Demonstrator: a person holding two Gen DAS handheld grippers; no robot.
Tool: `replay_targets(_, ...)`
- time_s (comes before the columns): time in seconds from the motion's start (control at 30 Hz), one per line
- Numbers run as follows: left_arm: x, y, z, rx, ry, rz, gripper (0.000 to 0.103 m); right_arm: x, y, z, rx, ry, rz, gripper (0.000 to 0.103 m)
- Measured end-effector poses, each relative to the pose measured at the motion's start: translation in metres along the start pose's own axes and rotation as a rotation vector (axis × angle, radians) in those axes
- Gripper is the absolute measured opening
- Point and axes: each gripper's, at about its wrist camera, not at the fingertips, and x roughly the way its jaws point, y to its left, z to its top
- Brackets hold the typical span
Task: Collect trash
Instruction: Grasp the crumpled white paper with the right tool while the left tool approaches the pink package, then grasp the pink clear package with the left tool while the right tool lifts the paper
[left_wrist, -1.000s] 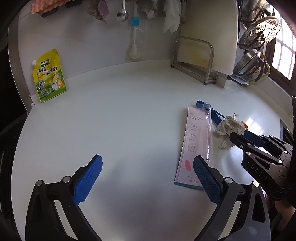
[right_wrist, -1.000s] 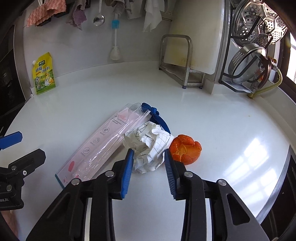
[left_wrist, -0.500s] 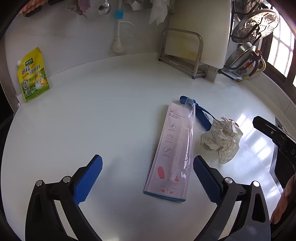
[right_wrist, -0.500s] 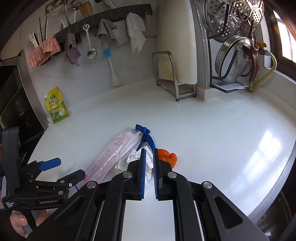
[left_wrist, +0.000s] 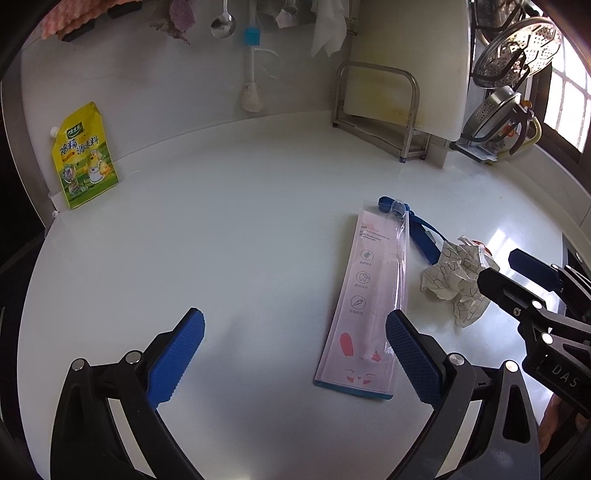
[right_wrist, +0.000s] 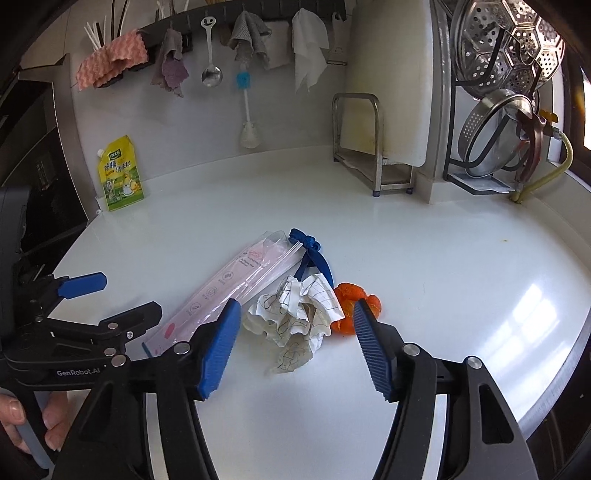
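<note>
— What's lying on the bench (right_wrist: 424, 295)?

— A small heap of rubbish near its middle. A crumpled paper (right_wrist: 295, 317) printed with dark lines lies in front, and an orange peel (right_wrist: 349, 301) touches its right side. A long pink packet (right_wrist: 229, 291) with a clear plastic front lies flat just left of the paper, and a blue ribbon (right_wrist: 314, 254) with a knot runs out from under the packet's far end toward the paper.

— And the right tongs (right_wrist: 291, 347)?

— Their jaws are opening. The blue pads stand either side of the paper's near edge, one by the packet and one in front of the peel. They do not press on it; the paper lies loose on the bench.

— The left tongs (left_wrist: 295, 354)?

— Spread wide over bare bench, gripping nothing. The right pad sits just above the packet's near end. In the right wrist view a person's hand (right_wrist: 22, 424) holds their handle at the lower left.

— Anything else about?

— A yellow pouch (left_wrist: 83, 155) leans on the back wall at the left, well apart from the rubbish. A white cutting board (right_wrist: 388, 85) stands in a metal rack (right_wrist: 373, 147) at the back right.
</note>
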Motion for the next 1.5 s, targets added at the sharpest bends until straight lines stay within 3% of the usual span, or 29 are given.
replay_targets(0.2, -0.001, 0.008, -0.001, -0.014, -0.002, 0.003, 0.097, 0.026, 0.015, 0.003, -0.051, 0.05, -0.053, 0.06)
replay_targets(0.3, 0.001, 0.01, -0.002, -0.027, 0.005, -0.014, 0.097, 0.037, 0.021, 0.002, -0.085, 0.078, -0.067, 0.032)
replay_targets(0.47, 0.002, 0.008, -0.001, -0.025, 0.004, -0.019, 0.097, 0.032, 0.017, 0.002, -0.072, 0.062, -0.05, 0.017)
replay_targets(0.7, 0.003, -0.001, 0.0, -0.015, 0.014, -0.037, 0.097, 0.0, -0.003, 0.008, 0.007, -0.011, 0.017, 0.015)
replay_targets(0.87, 0.008, -0.017, 0.003, 0.009, 0.019, -0.035, 0.097, -0.026, -0.034, 0.008, 0.068, -0.072, -0.003, 0.015)
replay_targets(1.1, 0.028, -0.042, 0.013, 0.054, 0.061, -0.044, 0.097, -0.032, -0.083, 0.0, 0.216, -0.08, 0.034, 0.015)
replay_targets(1.2, 0.038, -0.05, 0.017, 0.072, 0.082, -0.037, 0.097, -0.033, -0.092, -0.002, 0.262, -0.09, 0.089, 0.015)
replay_targets(1.5, 0.064, -0.057, 0.021, 0.081, 0.154, -0.02, 0.097, -0.036, -0.104, -0.005, 0.326, -0.106, 0.122, 0.015)
